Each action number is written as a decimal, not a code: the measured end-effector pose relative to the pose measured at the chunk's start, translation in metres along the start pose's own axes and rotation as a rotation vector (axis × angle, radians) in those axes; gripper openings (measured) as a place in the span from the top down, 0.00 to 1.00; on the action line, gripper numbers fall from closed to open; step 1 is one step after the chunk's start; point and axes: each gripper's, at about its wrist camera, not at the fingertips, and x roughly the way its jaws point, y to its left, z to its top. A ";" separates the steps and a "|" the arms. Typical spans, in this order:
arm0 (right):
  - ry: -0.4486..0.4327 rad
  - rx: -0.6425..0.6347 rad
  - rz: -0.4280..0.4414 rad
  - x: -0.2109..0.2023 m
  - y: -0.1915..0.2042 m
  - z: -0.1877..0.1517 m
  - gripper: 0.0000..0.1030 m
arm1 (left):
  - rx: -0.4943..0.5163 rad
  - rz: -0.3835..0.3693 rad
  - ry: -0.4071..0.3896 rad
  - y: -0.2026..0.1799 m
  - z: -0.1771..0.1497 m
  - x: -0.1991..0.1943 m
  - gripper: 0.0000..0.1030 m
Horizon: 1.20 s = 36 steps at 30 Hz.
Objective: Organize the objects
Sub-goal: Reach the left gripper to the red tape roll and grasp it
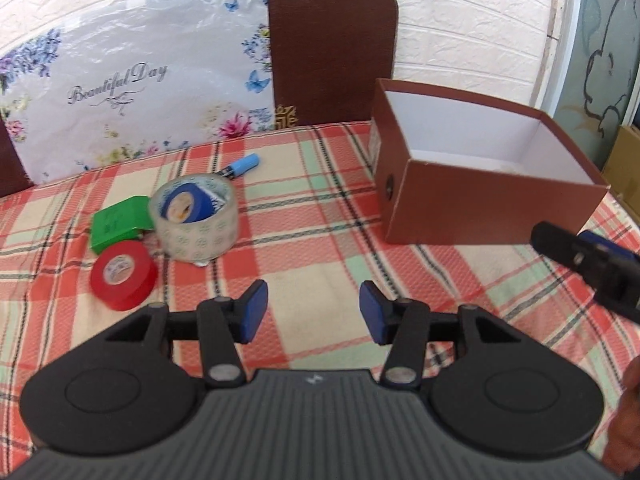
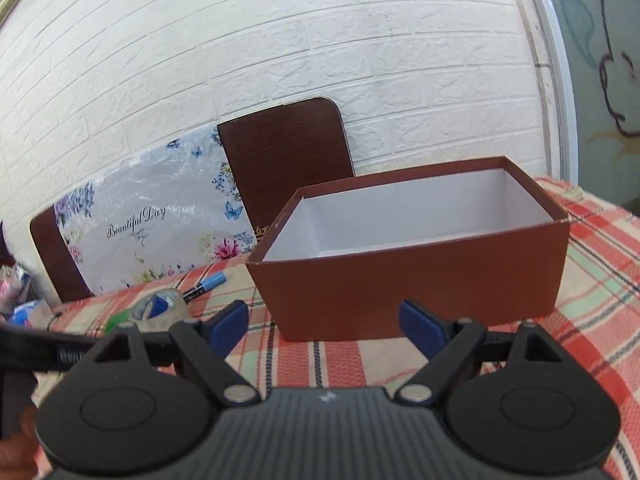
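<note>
My left gripper [image 1: 314, 312] hangs open over the plaid cloth with nothing between its blue pads. Ahead and to its left lie a red tape roll [image 1: 122, 274], a green box [image 1: 118, 224], a clear tape roll [image 1: 196, 220] with a blue roll [image 1: 188, 200] standing inside it, and a blue marker [image 1: 240, 166]. An open brown box [image 1: 480, 208] with a white inside stands at the right. My right gripper [image 2: 324, 326] is open and holds nothing, just in front of the brown box's [image 2: 420, 280] near wall. The clear tape roll [image 2: 160, 308] and marker [image 2: 208, 284] show at its left.
A brown board [image 1: 332, 52] and a flowered plastic bag [image 1: 132, 92] lean on the white brick wall behind the table. The right gripper's finger [image 1: 588, 260] reaches in from the right in the left wrist view. The table's edge runs close past the box on the right.
</note>
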 end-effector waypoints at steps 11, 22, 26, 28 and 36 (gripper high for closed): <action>0.063 -0.094 0.027 -0.003 0.049 -0.010 0.16 | -0.048 0.087 -0.022 0.044 -0.026 -0.008 0.48; 0.159 -0.188 0.057 0.013 0.084 -0.033 0.16 | -0.146 0.115 0.012 0.103 -0.043 0.004 0.48; 0.195 -0.229 0.070 0.019 0.092 -0.043 0.16 | -0.274 0.176 0.021 0.157 -0.036 0.012 0.49; 0.208 -0.238 0.072 0.021 0.093 -0.046 0.15 | -0.305 0.204 0.034 0.177 -0.030 0.021 0.50; 0.226 -0.223 0.052 0.025 0.088 -0.047 0.15 | -0.301 0.200 0.065 0.188 -0.007 0.071 0.48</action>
